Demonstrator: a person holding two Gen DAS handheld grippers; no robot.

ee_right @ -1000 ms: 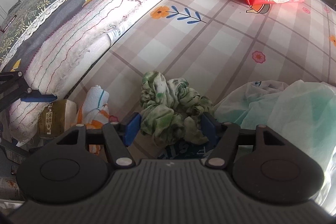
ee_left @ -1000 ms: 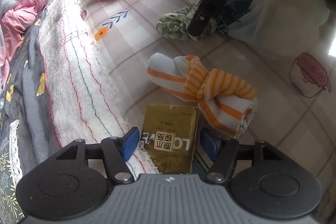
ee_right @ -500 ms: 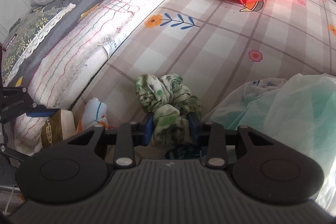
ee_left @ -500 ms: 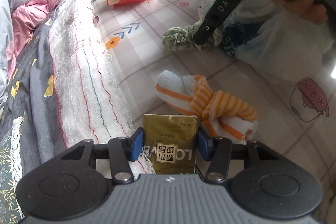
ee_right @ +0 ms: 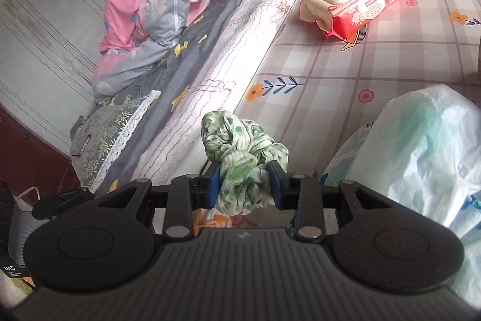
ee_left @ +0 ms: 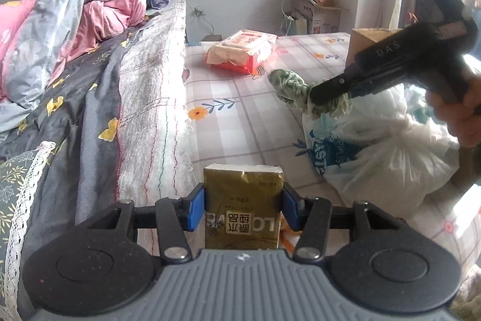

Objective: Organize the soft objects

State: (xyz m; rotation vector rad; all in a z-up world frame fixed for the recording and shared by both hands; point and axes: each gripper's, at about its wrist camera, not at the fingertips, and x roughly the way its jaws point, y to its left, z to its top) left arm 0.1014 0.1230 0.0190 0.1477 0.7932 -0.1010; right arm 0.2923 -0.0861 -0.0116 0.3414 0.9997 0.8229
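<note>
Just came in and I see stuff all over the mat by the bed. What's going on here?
A person is tidying soft things with two handheld grippers. The left gripper is shut on a gold tissue pack, held clear of the checked mat. The right gripper is shut on a crumpled green cloth, also held clear. A red wipes pack and a white plastic bag lie on the mat.
</note>
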